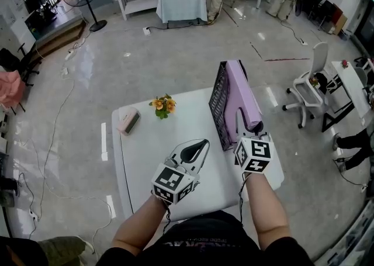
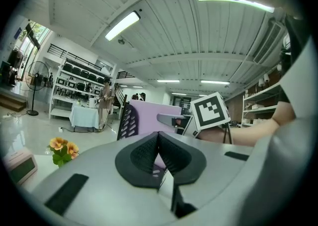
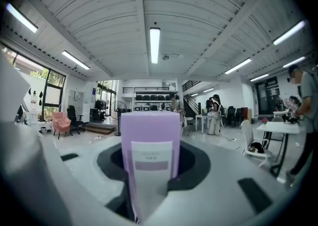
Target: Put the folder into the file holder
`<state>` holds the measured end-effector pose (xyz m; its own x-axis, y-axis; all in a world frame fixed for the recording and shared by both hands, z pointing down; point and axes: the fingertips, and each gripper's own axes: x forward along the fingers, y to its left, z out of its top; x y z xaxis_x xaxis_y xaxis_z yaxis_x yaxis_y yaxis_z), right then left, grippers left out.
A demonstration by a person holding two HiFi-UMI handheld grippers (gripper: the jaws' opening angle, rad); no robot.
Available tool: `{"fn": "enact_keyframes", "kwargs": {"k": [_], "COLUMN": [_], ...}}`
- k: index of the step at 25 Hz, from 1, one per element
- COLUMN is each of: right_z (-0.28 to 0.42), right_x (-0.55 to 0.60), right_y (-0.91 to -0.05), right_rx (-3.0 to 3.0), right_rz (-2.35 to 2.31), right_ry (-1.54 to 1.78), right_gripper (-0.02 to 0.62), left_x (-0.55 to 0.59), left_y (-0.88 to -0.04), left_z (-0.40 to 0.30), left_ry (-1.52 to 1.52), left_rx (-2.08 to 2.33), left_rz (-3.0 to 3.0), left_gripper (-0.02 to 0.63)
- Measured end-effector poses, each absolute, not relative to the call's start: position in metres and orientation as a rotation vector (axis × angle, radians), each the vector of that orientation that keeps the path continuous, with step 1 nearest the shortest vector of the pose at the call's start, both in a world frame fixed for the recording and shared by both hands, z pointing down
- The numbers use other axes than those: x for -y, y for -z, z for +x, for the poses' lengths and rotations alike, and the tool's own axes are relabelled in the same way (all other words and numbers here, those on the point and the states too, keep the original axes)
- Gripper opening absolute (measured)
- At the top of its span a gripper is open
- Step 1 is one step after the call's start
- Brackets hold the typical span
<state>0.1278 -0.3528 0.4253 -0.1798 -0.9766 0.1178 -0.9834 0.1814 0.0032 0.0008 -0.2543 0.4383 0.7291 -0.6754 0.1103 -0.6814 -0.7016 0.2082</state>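
Note:
A lilac box folder (image 1: 242,92) stands upright on its edge inside the black mesh file holder (image 1: 219,104) at the right side of the white table (image 1: 146,159). My right gripper (image 1: 248,127) is at the folder's near end, its jaws shut on the spine. In the right gripper view that spine (image 3: 149,155), with its white label, fills the gap between the jaws. My left gripper (image 1: 198,145) hovers over the table's middle, shut and holding nothing. From the left gripper view (image 2: 158,138) the folder (image 2: 151,115) and holder (image 2: 126,120) lie just ahead.
A small pot of orange flowers (image 1: 163,106) and a pink box (image 1: 128,120) sit on the table's far left part. A white office chair (image 1: 310,86) stands on the floor to the right. Cables run across the floor on the left.

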Motion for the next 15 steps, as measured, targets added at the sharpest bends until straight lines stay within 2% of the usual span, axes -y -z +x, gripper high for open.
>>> {"fn": "enact_keyframes", "kwargs": {"k": [9,15], "right_z": [0.132,0.136], "right_x": [0.349,0.347], "right_y": [-0.431,-0.431], "right_rx": [2.347,2.339], "right_rz": [1.943,1.959], "right_ry": [-0.136,-0.173], "right_gripper": [0.171,0.204], "left_x": [0.246,0.24], "left_y": [-0.441,-0.441], "left_z": [-0.007,-0.018], "left_ry": [-0.028,-0.013], "left_rx": [1.085,1.112], "left_rz": [2.677,2.667], "left_gripper": [0.003,0.003]}}
